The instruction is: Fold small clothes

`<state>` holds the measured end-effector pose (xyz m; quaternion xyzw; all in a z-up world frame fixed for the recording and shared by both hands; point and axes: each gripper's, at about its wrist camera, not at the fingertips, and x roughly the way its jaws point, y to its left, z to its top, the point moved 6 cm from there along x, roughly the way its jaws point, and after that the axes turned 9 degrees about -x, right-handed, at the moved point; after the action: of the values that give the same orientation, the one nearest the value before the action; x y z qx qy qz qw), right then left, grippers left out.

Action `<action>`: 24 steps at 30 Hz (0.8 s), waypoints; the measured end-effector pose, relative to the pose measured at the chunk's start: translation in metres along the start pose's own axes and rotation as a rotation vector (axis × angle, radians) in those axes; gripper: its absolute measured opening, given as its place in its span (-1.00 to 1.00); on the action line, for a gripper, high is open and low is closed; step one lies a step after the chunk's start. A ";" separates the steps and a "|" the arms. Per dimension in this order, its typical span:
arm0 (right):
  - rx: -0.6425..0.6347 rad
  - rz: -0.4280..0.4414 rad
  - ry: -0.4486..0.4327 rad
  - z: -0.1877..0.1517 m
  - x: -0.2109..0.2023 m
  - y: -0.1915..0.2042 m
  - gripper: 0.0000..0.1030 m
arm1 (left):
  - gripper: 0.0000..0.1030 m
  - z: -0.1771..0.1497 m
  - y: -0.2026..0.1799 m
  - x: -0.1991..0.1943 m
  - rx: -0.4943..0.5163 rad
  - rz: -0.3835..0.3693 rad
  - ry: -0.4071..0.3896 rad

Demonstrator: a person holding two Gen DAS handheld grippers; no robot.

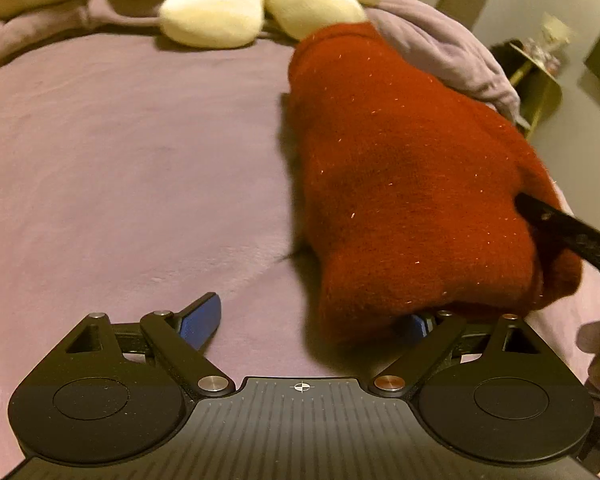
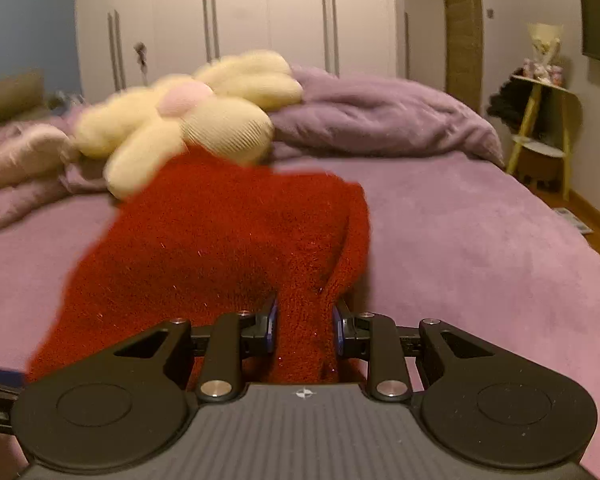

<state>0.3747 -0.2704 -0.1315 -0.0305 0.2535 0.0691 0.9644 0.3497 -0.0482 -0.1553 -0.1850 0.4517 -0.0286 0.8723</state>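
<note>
right gripper (image 2: 305,322): pads clamped on a bunched fold of the red knit garment (image 2: 220,240), lifted over the purple bed (image 2: 480,240) | left gripper (image 1: 312,320): jaws wide, right finger apparently under the garment, gripping nothing | flower cushion (image 2: 188,128): behind

One red garment (image 2: 220,240). Two grippers: left gripper (image 1: 312,322), right gripper (image 2: 305,320), two blue-padded fingers (image 1: 200,320) each. One flower cushion (image 2: 180,128), cream petals, pink centre, far on bed (image 2: 480,232). One bunched purple blanket (image 2: 380,124), far right. One side table (image 2: 548,136), far right by wall. One wardrobe (image 2: 260,16), several long handles; exact count unclear.
</note>
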 end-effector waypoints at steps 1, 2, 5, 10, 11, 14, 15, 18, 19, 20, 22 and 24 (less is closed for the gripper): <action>0.009 0.029 -0.033 0.003 -0.003 0.000 -0.52 | 0.83 0.000 0.000 0.000 -0.005 0.002 -0.003; 0.004 0.038 -0.042 0.003 -0.002 0.001 -0.51 | 0.83 0.000 0.001 0.000 -0.004 -0.002 0.001; -0.035 -0.012 0.055 -0.012 0.020 0.000 -0.30 | 0.83 -0.001 0.000 -0.004 0.023 -0.006 0.010; 0.078 -0.021 0.088 0.001 0.004 -0.021 0.20 | 0.82 -0.004 0.016 -0.036 0.052 -0.021 -0.030; 0.105 -0.037 0.070 0.005 -0.005 -0.026 0.20 | 0.82 -0.002 0.021 -0.041 0.046 -0.017 -0.044; 0.105 -0.051 -0.006 0.026 -0.024 -0.021 -0.04 | 0.82 0.006 0.036 -0.052 0.019 0.036 -0.087; 0.081 -0.024 -0.016 0.032 -0.026 -0.013 -0.16 | 0.82 0.009 0.040 -0.052 0.011 0.062 -0.095; -0.033 0.088 -0.019 0.048 -0.015 0.033 -0.42 | 0.82 0.013 0.054 -0.053 -0.041 0.139 -0.094; -0.081 0.109 -0.021 0.051 -0.010 0.050 -0.50 | 0.83 0.013 0.057 -0.053 -0.057 0.144 -0.093; -0.118 0.121 -0.021 0.050 -0.006 0.062 -0.52 | 0.83 0.013 0.060 -0.053 -0.073 0.151 -0.090; -0.167 0.125 0.009 0.042 0.008 0.081 -0.58 | 0.83 0.013 0.063 -0.053 -0.079 0.168 -0.086; -0.199 0.094 0.061 0.024 0.022 0.083 -0.61 | 0.83 0.012 0.066 -0.052 -0.073 0.186 -0.083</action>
<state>0.3932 -0.1830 -0.1233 -0.1161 0.2758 0.1381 0.9441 0.3210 0.0278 -0.1310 -0.1750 0.4312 0.0768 0.8818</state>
